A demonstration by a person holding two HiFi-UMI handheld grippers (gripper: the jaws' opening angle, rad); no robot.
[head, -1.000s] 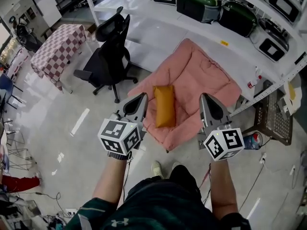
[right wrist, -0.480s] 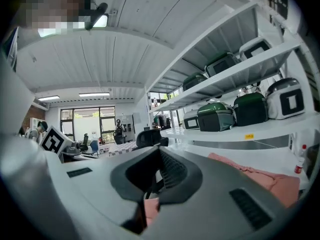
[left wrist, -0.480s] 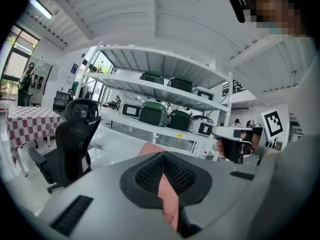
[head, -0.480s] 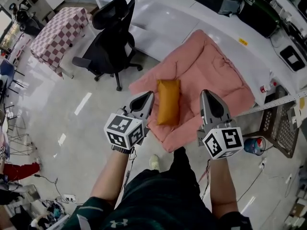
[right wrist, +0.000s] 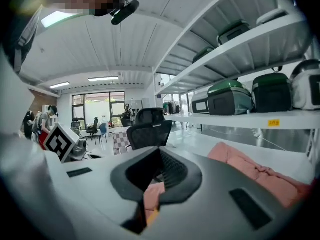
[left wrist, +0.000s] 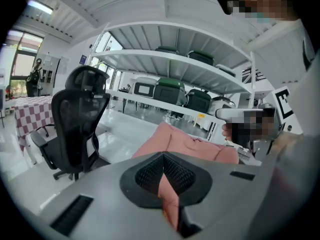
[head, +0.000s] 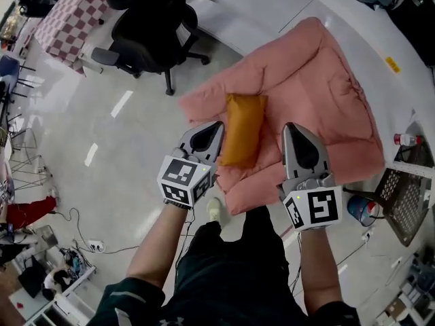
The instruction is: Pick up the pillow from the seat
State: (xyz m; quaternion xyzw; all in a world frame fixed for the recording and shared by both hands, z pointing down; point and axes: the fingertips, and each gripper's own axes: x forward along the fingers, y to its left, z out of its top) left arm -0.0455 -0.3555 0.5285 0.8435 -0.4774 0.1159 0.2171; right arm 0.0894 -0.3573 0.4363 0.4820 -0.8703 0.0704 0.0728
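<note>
**Mustard-orange on pink, framed by grey jaws**

The pillow (head: 242,129) between the two pairs of jaws is plain mustard-orange, and the quilted seat (head: 319,94) under it is salmon-pink. The left gripper (head: 217,123) and right gripper (head: 289,125) are pale grey (each marker cube is black-and-white squares). Beyond the left jaws are a black office chair (head: 146,29) and a red-and-white checked cloth (head: 64,19). The cases (left wrist: 169,90) ahead are dark green.

Lab-type space: white racks (left wrist: 175,59) w/ equip cases (left wrist: 170,90), office chair (head: 153,26).
</note>
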